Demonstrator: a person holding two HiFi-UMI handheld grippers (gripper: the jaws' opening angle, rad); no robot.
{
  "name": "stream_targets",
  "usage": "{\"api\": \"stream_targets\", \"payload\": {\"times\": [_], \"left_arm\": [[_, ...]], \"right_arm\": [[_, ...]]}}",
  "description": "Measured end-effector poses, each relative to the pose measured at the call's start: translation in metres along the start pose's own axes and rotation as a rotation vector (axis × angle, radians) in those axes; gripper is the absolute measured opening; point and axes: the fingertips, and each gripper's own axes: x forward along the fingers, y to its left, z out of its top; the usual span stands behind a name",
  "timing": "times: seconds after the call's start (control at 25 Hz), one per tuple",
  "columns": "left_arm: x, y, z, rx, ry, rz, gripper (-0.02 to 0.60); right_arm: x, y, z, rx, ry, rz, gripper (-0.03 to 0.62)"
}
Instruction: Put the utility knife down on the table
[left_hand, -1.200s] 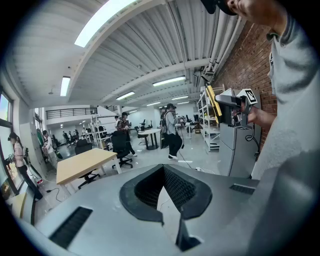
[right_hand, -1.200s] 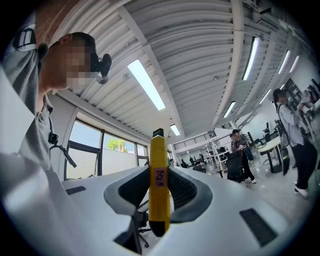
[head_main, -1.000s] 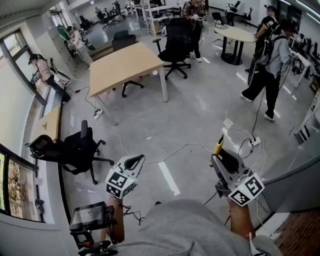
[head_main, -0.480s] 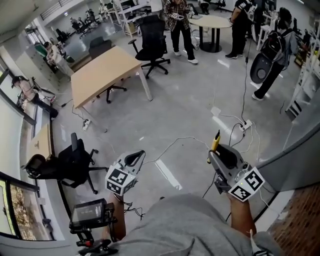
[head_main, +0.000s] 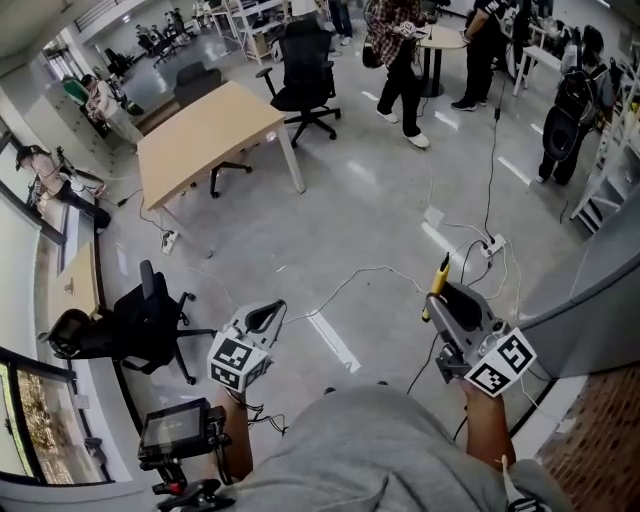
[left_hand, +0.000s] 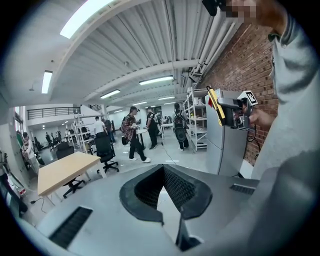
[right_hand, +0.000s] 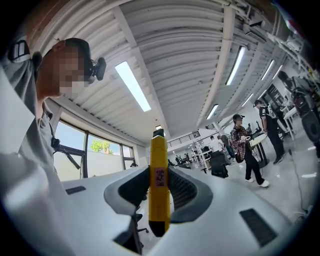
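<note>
A yellow utility knife (head_main: 437, 284) stands upright between the jaws of my right gripper (head_main: 438, 300), which is shut on it and held in the air over the grey floor. In the right gripper view the knife (right_hand: 158, 175) runs up the middle, its black tip at the top, pinched by the gripper (right_hand: 159, 196). My left gripper (head_main: 266, 318) hangs at the left, jaws together with nothing in them (left_hand: 162, 195). The left gripper view also catches the knife (left_hand: 215, 104). A light wooden table (head_main: 205, 135) stands far off at the upper left.
Black office chairs (head_main: 300, 70) (head_main: 140, 310) stand by the table and at the left. White cables and a power strip (head_main: 490, 245) lie on the floor. Several people (head_main: 400, 60) stand near a round table (head_main: 450, 38). A grey cabinet (head_main: 600, 270) is at the right.
The head view has swung, so the table now shows further left. Both grippers stay in about the same spot, the knife still held. A person in a plaid shirt has walked right.
</note>
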Motion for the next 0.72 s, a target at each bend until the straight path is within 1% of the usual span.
{"api": "stream_targets", "payload": {"times": [0.32, 0.52, 0.72], "left_arm": [[-0.016, 0.06, -0.023, -0.037, -0.018, -0.018, 0.005], [-0.012, 0.089, -0.036, -0.055, -0.036, -0.048, 0.005], [-0.004, 0.111, -0.039, -0.065, -0.059, -0.085, 0.005]], "right_arm": [[0.053, 0.01, -0.008, -0.019, 0.009, -0.068, 0.117], [0.075, 0.011, -0.01, -0.043, 0.013, -0.121, 0.118], [0.091, 0.014, -0.011, -0.058, 0.014, -0.171, 0.117]]}}
